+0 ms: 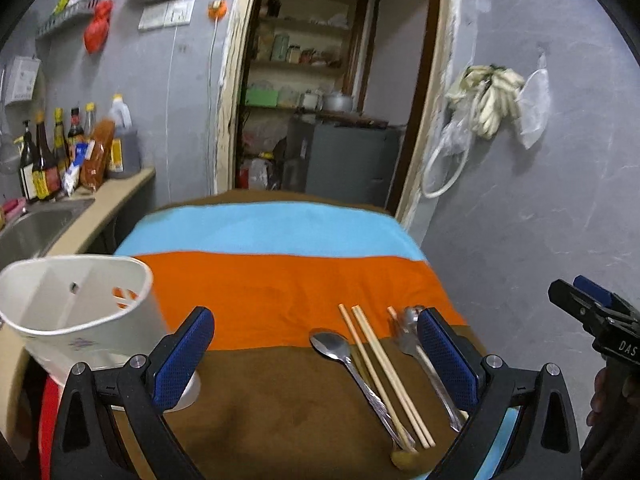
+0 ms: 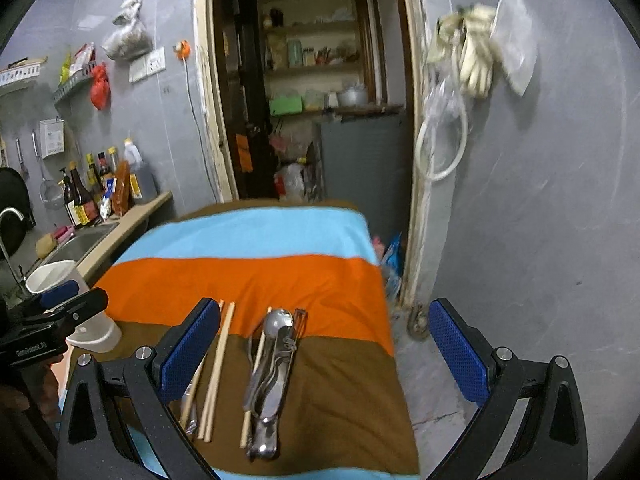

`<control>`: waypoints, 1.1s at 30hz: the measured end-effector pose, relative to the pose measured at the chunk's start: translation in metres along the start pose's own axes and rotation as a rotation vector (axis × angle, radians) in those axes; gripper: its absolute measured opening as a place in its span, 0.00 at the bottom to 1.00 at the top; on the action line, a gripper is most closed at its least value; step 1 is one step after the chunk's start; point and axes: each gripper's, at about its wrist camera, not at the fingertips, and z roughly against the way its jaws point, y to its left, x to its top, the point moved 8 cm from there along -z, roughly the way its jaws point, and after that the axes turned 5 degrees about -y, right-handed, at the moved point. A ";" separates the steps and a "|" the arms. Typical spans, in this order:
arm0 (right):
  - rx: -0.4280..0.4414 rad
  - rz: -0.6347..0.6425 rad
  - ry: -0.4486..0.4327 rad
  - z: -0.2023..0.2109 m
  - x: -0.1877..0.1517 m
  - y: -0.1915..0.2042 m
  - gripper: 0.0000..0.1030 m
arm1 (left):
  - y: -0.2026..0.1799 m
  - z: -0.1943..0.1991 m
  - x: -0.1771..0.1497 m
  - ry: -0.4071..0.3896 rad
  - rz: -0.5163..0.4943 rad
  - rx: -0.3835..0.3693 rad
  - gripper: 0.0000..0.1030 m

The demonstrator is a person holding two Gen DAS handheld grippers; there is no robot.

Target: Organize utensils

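Both grippers hover over the near end of a table covered by a striped cloth (image 1: 280, 280) — blue, orange and brown bands — and both have their jaws spread wide with nothing between the pads.

In the left wrist view, the left gripper (image 1: 316, 332) sits above the brown band at the near edge. A white utensil holder (image 1: 76, 304) stands at the near left corner of the table, its base just behind the left finger (image 1: 184, 356). The utensils lie toward the near right corner: a lone steel spoon (image 1: 332, 348) and a pair of wooden chopsticks (image 1: 384, 372) fall inside the gap between the jaws, closer to the right finger (image 1: 448, 360), while a pile of steel cutlery (image 1: 412, 332) is partly hidden behind that finger. A small yellowish-brown lump (image 1: 404, 460) lies at the near end of the lone spoon's handle; what it is cannot be told.

In the right wrist view, the right gripper (image 2: 324, 332) straddles the table's right edge — its right-hand finger (image 2: 460, 352) hangs over the floor beyond the cloth. The pile of cutlery, with a single chopstick (image 2: 256, 376) against it, lies between the jaws, nearer the left-hand finger (image 2: 188, 352). The chopstick pair lies just beside that finger, and the lone spoon's handle is mostly hidden behind it.
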 end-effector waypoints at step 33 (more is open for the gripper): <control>0.248 -0.053 0.388 -0.152 -0.096 0.026 0.40 | -0.013 -0.115 -0.071 0.446 0.132 -0.087 0.32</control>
